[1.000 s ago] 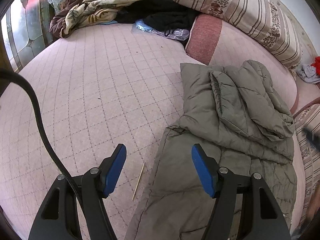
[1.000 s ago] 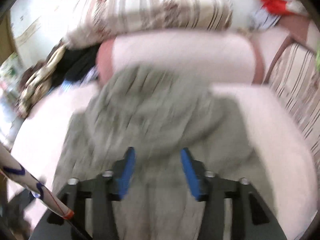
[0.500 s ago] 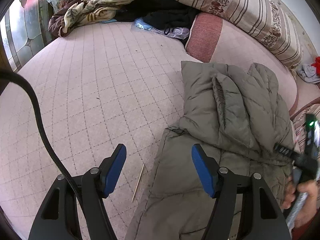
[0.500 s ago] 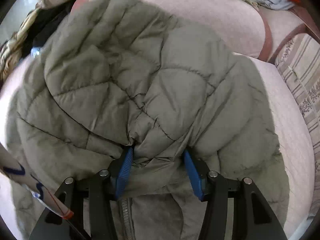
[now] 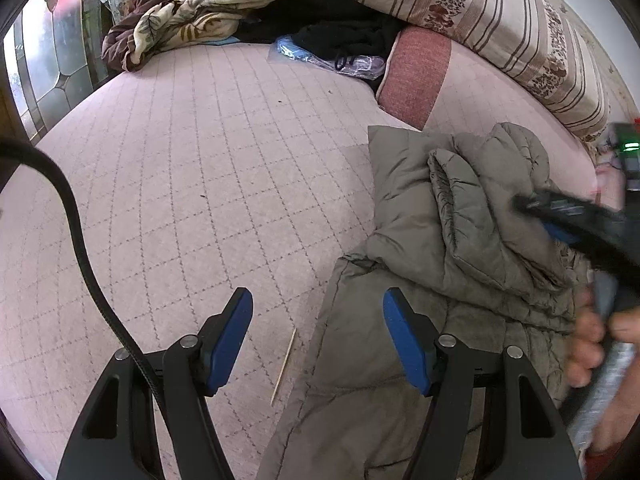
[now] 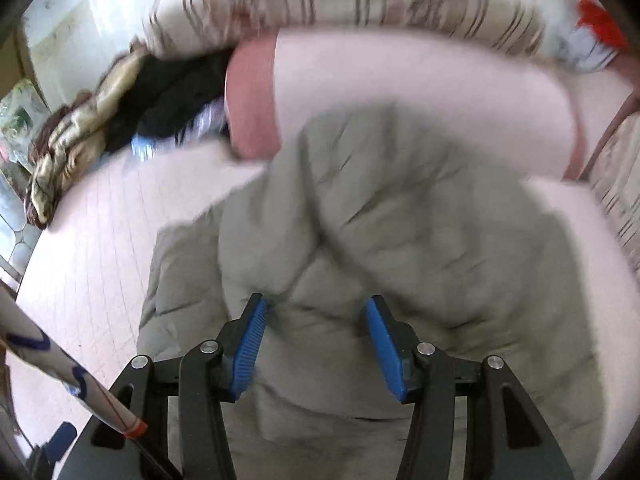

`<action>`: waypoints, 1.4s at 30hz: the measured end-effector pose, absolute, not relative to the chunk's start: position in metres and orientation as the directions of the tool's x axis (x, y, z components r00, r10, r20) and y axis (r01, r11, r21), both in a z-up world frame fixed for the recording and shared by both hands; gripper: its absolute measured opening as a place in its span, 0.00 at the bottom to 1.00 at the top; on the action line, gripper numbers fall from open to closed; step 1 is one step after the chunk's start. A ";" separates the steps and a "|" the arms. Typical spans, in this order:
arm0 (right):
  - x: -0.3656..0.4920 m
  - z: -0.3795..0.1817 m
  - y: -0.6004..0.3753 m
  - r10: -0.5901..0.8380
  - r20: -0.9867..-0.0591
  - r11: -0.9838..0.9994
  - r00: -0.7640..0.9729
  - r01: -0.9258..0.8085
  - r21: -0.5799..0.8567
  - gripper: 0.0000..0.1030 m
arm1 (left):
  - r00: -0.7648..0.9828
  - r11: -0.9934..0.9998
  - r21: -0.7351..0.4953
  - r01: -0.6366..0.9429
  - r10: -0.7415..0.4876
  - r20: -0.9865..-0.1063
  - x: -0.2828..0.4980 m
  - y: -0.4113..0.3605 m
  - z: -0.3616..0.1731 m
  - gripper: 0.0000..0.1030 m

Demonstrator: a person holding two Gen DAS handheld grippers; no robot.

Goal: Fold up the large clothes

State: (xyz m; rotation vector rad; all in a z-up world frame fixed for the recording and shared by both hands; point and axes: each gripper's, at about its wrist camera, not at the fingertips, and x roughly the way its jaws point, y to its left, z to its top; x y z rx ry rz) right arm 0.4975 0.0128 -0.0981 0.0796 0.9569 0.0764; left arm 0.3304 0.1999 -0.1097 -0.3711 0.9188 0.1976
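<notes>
A grey-green quilted jacket [image 5: 472,248] lies on the right side of the pink bedspread [image 5: 200,200], its upper part bunched into a fold. My left gripper [image 5: 318,320] hangs open above the jacket's left edge, with one finger over the sheet, the other over the fabric, and nothing between the pads. A person's hand [image 5: 588,340] holds my right gripper [image 5: 536,212] over the jacket's upper right. In the blurred right wrist view that gripper [image 6: 316,316] has a thick bulge of the jacket [image 6: 420,220] between its blue pads, with creases running to the left pad.
A striped bolster [image 5: 500,20] and a pink pillow [image 5: 416,76] lie beyond the jacket. A patterned blanket with dark clothes [image 5: 208,24] and a plastic bag [image 5: 328,60] fill the far corner. A thin wooden stick [image 5: 284,368] lies beside the jacket's hem. A black cable [image 5: 80,240] crosses the left.
The right gripper and the hand holding it came into the left wrist view from the right and moved left over the jacket. The jacket's upper fold rose and shifted left. The left gripper stayed still.
</notes>
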 end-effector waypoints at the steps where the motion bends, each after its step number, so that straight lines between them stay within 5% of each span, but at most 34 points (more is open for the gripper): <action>1: 0.502 -0.107 0.017 0.107 -0.828 0.994 0.551 -0.027 0.110 0.57 | 0.595 0.918 -0.230 -0.324 0.008 -0.804 0.330 0.201 -0.110 0.65; 6: 0.503 -0.124 0.043 0.033 -0.849 0.997 0.527 -0.082 -0.012 0.60 | 0.596 0.915 -0.235 -0.328 0.007 -0.803 0.330 0.203 -0.110 0.65; 12: 0.460 -0.082 0.057 0.076 -0.739 0.988 0.669 -0.148 -0.033 0.60 | 0.594 0.917 -0.226 -0.329 0.014 -0.804 0.330 0.201 -0.110 0.65; 18: 0.465 -0.121 0.072 0.126 -0.841 0.981 0.526 -0.192 0.027 0.60 | 0.582 0.922 -0.206 -0.328 0.026 -0.813 0.331 0.199 -0.112 0.65; 23: 0.438 -0.082 0.040 0.165 -0.763 0.981 0.626 -0.185 0.060 0.60 | 0.586 0.921 -0.213 -0.327 0.020 -0.810 0.330 0.202 -0.111 0.65; 28: 0.420 -0.060 -0.017 0.004 -0.674 0.998 0.739 -0.050 -0.049 0.61 | 0.581 0.922 -0.207 -0.326 0.023 -0.813 0.330 0.201 -0.112 0.65; 33: 0.447 -0.105 -0.061 -0.134 -0.760 0.991 0.636 0.074 -0.112 0.61 | 0.575 0.925 -0.193 -0.327 0.032 -0.818 0.330 0.198 -0.114 0.65; 36: 0.459 -0.138 -0.075 -0.102 -0.839 0.994 0.535 0.082 -0.069 0.63 | 0.570 0.927 -0.187 -0.324 0.034 -0.821 0.331 0.198 -0.115 0.65; 42: 0.434 -0.105 -0.103 -0.008 -0.833 0.998 0.553 0.061 0.031 0.64 | 0.564 0.929 -0.183 -0.321 0.032 -0.825 0.331 0.200 -0.115 0.65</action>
